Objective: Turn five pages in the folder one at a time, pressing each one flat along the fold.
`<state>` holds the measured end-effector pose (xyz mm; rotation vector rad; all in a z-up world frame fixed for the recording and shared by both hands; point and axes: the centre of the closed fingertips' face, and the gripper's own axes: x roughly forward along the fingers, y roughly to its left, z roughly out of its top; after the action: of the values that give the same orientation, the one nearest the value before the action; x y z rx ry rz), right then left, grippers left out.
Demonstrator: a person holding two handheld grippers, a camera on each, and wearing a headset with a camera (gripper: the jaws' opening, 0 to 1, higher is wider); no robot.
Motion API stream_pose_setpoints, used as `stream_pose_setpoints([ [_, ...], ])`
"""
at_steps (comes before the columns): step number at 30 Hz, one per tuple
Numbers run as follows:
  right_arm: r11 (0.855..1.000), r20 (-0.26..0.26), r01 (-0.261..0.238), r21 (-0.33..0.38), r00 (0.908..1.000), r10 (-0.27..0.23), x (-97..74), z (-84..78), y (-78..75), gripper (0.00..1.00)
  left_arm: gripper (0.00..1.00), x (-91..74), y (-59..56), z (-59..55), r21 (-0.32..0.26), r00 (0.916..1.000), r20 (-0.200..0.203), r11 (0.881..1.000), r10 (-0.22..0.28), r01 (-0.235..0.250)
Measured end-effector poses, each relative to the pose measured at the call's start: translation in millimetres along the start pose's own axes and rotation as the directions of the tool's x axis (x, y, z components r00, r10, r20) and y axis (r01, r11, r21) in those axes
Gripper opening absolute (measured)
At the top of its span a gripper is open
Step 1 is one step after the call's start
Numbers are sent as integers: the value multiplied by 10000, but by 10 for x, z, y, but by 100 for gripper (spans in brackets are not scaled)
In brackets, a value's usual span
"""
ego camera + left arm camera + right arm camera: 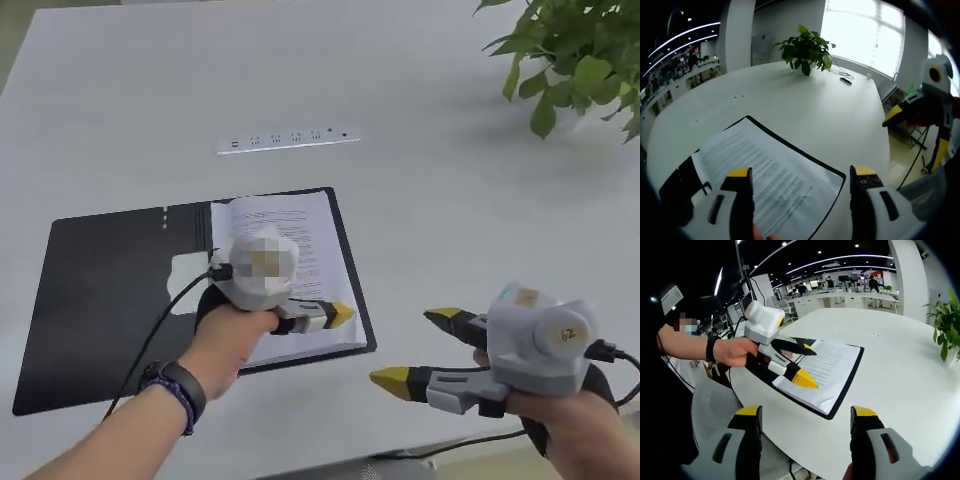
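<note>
Folder (110, 300): plain black cover. Page (300, 240): white, with fine dark lines of print. Table (450, 180): plain pale grey-white. Plant (585, 60), at 1 o'clock in the head view: green leaves. Power strip (288, 140), at 12 o'clock: white with dark sockets. Left gripper (802, 172) and right gripper (412, 347): white-grey bodies, dark jaws, yellow tips. Wristband (180, 390): black, blue-violet edge.

Page (300, 225) print illegibly small; plant (575, 55) partly out of view.
</note>
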<state>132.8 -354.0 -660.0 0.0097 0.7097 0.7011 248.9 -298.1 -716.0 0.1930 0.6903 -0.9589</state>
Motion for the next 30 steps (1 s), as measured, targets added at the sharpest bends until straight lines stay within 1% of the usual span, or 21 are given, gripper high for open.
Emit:
stream_pose_setpoints([
  [2,10000,22,23,51,10000,-23,-2,-12,-18,71,79,60,-2,-24,-118,10000,-58,9999,2,-3],
  [6,9999,-23,4,112,10000,-4,-13,-47,-25,71,78,190,-29,-91,-107,9997,-258,9999,54,-56],
  [9,9999,-88,-13,144,10000,14,-26,-82,-28,71,78,273,-37,-160,-294,9991,-422,9995,102,-114],
  [13,9997,-106,10,224,9999,-7,-35,-110,-56,71,78,362,-99,-252,-262,9977,-666,9995,149,-167],
  [15,9997,-108,21,253,9999,-19,-39,-112,-66,71,78,405,-116,-333,-68,9954,-928,9997,217,-224],
  [19,9996,-127,15,280,9999,-11,-41,-111,-76,71,78,453,-123,-446,255,9916,-1225,9989,426,-397],
  [21,9996,-137,14,282,9999,-10,-40,-110,-87,71,78,464,-117,-452,363,9913,-1222,9983,493,-451],
  [23,9996,-130,12,297,9999,-8,-37,-108,-96,71,76,459,-95,-470,667,9896,-1295,9963,631,-548],
  [25,9995,-137,10,310,9999,-6,-31,-110,-104,71,74,462,-74,-495,879,9892,-1283,9943,710,-600],
  [26,9995,-153,2,307,9999,2,-27,-112,-105,71,73,462,-65,-523,954,9877,-1384,9936,733,-604],
  [28,9996,-186,-19,284,9998,25,-14,-119,-112,71,72,460,-63,-542,1239,9877,-1336,9902,816,-650],
  [30,9996,-226,-44,274,9997,50,-5,-124,-115,71,72,458,-66,-540,1259,9880,-1298,9897,840,-677],
])
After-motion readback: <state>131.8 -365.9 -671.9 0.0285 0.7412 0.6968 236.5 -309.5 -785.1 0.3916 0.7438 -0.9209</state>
